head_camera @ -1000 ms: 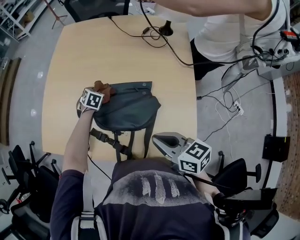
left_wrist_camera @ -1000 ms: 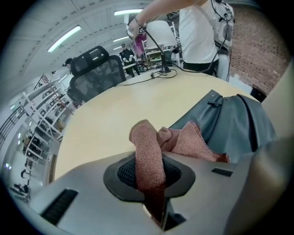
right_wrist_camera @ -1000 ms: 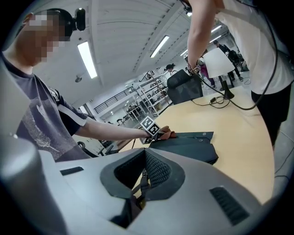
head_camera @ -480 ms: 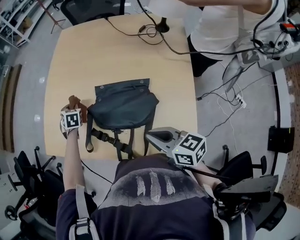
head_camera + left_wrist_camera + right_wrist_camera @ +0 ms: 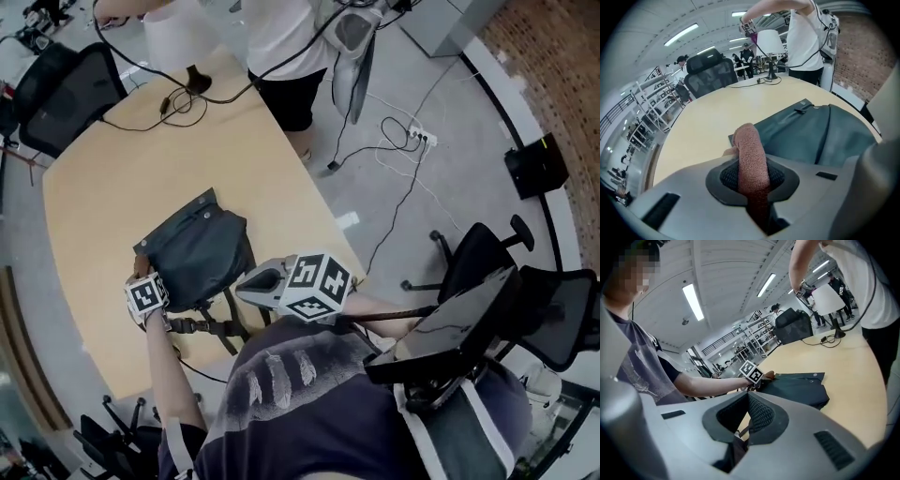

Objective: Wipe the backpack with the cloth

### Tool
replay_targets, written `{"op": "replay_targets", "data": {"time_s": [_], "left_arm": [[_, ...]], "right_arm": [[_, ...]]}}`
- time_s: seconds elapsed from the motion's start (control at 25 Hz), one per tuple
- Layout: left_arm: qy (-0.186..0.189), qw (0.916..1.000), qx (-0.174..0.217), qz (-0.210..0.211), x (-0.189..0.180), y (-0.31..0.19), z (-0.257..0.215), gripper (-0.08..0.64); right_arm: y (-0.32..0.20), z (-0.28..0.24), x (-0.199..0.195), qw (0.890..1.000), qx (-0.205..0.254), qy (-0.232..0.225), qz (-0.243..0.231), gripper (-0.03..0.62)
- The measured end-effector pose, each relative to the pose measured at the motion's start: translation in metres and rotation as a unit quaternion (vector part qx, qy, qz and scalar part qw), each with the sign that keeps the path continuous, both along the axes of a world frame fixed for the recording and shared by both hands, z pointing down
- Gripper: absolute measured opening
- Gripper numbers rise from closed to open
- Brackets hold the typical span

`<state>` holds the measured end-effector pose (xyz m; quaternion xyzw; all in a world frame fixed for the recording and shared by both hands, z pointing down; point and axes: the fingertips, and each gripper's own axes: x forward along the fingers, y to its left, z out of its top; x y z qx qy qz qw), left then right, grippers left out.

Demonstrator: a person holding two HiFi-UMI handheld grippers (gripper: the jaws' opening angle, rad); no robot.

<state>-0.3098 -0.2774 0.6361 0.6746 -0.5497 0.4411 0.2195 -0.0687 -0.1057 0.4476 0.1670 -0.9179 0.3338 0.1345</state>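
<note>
In the head view, the dark backpack (image 5: 192, 255) lay flat on the pale wooden table (image 5: 94, 206), its straps (image 5: 214, 328) trailing from its near edge toward the person. The left gripper (image 5: 148, 283) sat at the backpack's near left corner, its marker cube facing up. The right gripper (image 5: 246, 279) hung just off the backpack's near right side, above the straps and clear of the fabric. Beyond the backpack's far side, cables (image 5: 178, 98) lay on the table, an office chair (image 5: 66, 80) stood past them, and a person in white (image 5: 272, 37) stood at the table's far edge.

In the left gripper view, the jaws pinched a folded reddish-brown cloth (image 5: 751, 161), which stuck out forward between them. Its tip reached the backpack's left edge; whether it touched the fabric could not be told.

In the right gripper view, the jaws were pressed together with nothing between them. The backpack lay ahead of them, with the left gripper's cube at its left edge.
</note>
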Motion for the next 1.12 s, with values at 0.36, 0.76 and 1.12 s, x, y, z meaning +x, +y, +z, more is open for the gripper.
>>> {"op": "replay_targets", "data": {"time_s": [0.36, 0.76, 1.12], "left_arm": [[0.063, 0.9969, -0.011, 0.045, 0.097, -0.005, -0.009, 0.057], [0.071, 0.9883, -0.036, 0.130, 0.184, -0.025, 0.003, 0.057], [0.094, 0.9736, -0.055, 0.201, 0.258, -0.028, -0.009, 0.057]], "right_arm": [[0.017, -0.008, 0.023, 1.000, 0.006, -0.011, 0.005, 0.002], [0.022, 0.002, 0.048, 0.999, -0.009, -0.022, 0.033, 0.002], [0.022, 0.004, 0.057, 0.999, -0.008, -0.022, 0.038, 0.002]]}}
